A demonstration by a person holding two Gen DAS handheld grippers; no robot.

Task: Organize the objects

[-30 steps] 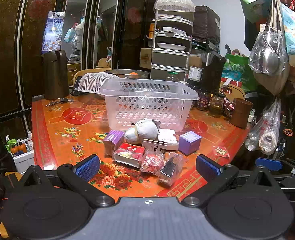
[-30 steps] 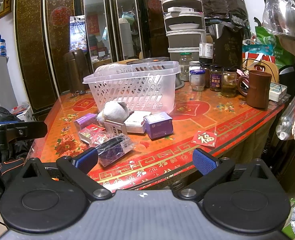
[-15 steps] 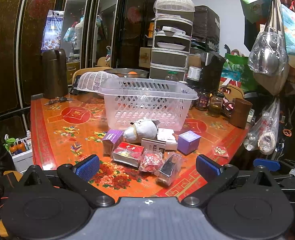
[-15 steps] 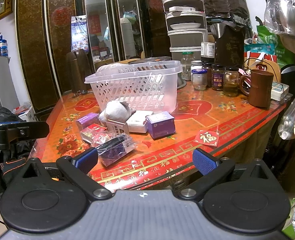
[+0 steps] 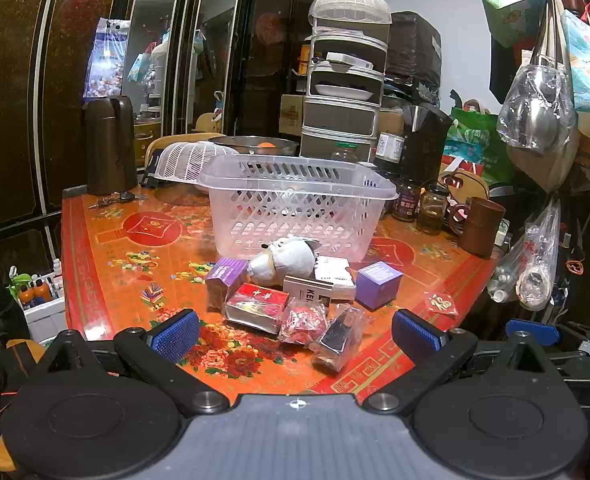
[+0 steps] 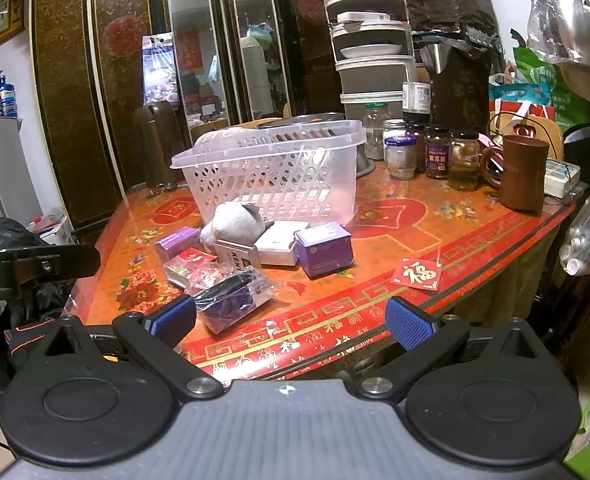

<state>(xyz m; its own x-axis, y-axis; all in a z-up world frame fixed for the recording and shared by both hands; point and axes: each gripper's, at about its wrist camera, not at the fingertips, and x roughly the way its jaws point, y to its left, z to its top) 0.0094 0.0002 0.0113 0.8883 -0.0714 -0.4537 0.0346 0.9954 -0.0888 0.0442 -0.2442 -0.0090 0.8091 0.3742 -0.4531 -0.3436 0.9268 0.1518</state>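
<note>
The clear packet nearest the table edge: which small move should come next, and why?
Probably ease the right gripper forward and down over the clear packet. Both grippers are open and empty, this packet lies nearest, and the basket behind looks empty.

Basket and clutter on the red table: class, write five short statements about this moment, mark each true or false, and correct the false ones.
1. The white basket holds the plush toy. False: the plush toy lies on the table in front of the basket.
2. Both grippers are open. True: the left gripper and the right gripper show their pads wide apart with nothing between them.
3. The purple cube box is stacked on the red packet. False: it stands on the table, apart from the red packet.
4. Several glass jars stand beyond the basket. True.
5. The brown cup lies tipped over. False: it stands upright.
</note>
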